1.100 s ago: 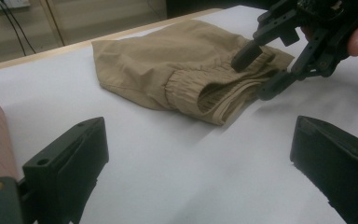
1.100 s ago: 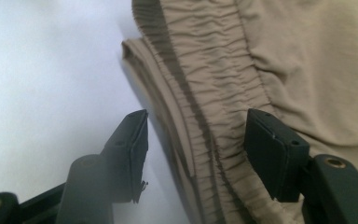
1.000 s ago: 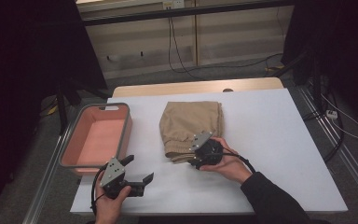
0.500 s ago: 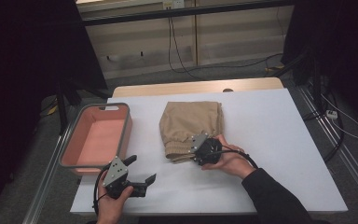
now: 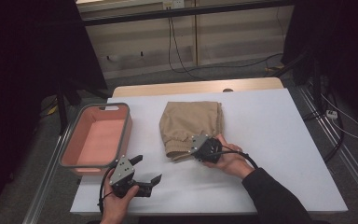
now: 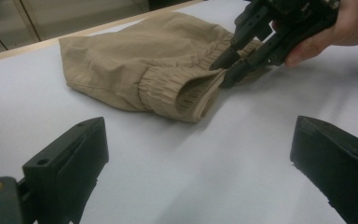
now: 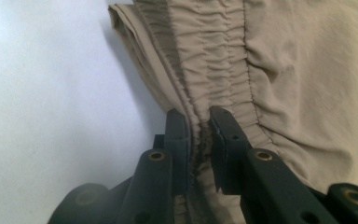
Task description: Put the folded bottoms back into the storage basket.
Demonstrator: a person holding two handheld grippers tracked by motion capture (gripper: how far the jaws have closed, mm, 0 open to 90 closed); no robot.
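Two jaws of the right gripper have just been closing and now pinch the ruched elastic hem of the soft tan garment, mid-table; left gripper gapes empty, low by the pink bin.

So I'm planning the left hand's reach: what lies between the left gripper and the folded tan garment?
Nothing: in the left gripper view, bare white table runs from the open left gripper to the tan garment.

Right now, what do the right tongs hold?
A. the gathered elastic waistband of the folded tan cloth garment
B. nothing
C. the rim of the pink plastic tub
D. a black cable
A: the right tongs pinch the gathered elastic waistband of the folded tan cloth garment.
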